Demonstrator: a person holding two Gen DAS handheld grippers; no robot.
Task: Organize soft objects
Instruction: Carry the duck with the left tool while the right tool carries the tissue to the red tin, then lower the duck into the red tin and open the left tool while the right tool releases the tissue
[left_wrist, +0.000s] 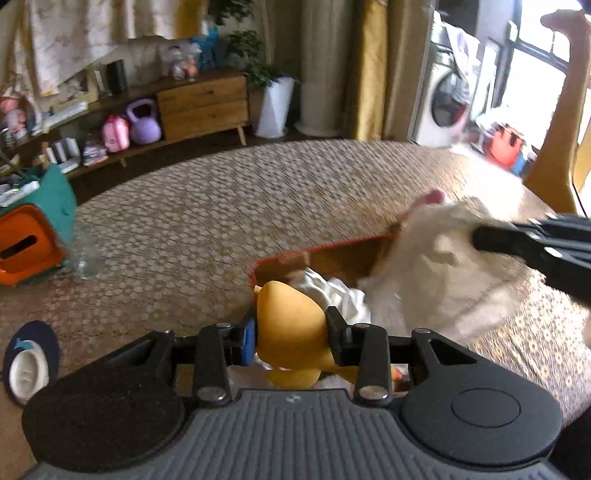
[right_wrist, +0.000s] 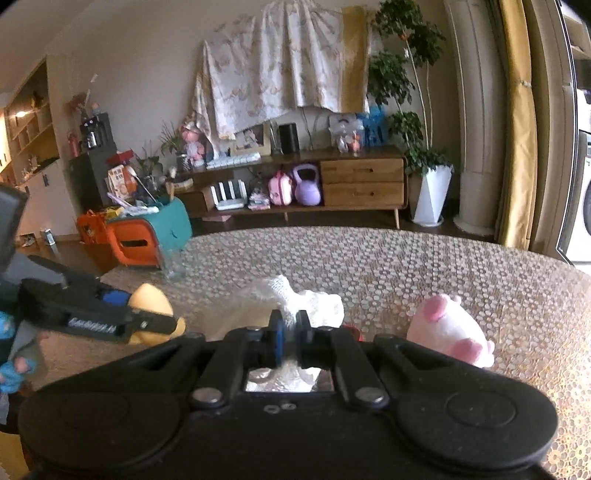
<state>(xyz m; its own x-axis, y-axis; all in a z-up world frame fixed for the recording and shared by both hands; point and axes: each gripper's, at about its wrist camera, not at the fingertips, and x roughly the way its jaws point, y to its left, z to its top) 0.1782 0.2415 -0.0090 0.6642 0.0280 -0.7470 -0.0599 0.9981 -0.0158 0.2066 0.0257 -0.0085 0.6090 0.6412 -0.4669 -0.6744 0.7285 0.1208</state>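
Note:
My left gripper (left_wrist: 291, 332) is shut on a yellow plush toy (left_wrist: 288, 325) and holds it over a red-rimmed box (left_wrist: 314, 251) on the patterned table. White cloth (left_wrist: 340, 295) lies in the box. My right gripper (right_wrist: 290, 338) is shut on a cream knitted soft item (right_wrist: 295, 299), which shows blurred in the left wrist view (left_wrist: 436, 269) over the box's right side. The left gripper (right_wrist: 147, 321) with the yellow plush (right_wrist: 151, 299) appears at the left of the right wrist view. A pink and white plush (right_wrist: 450, 332) lies on the table at the right.
The round table (left_wrist: 221, 214) has a honeycomb-pattern cover. A glass (left_wrist: 83, 254) stands near its left edge. An orange and teal chair (right_wrist: 144, 236) stands beyond the table. A wooden sideboard (right_wrist: 362, 181) lines the far wall. A dark coaster with a white dish (left_wrist: 29, 365) lies near left.

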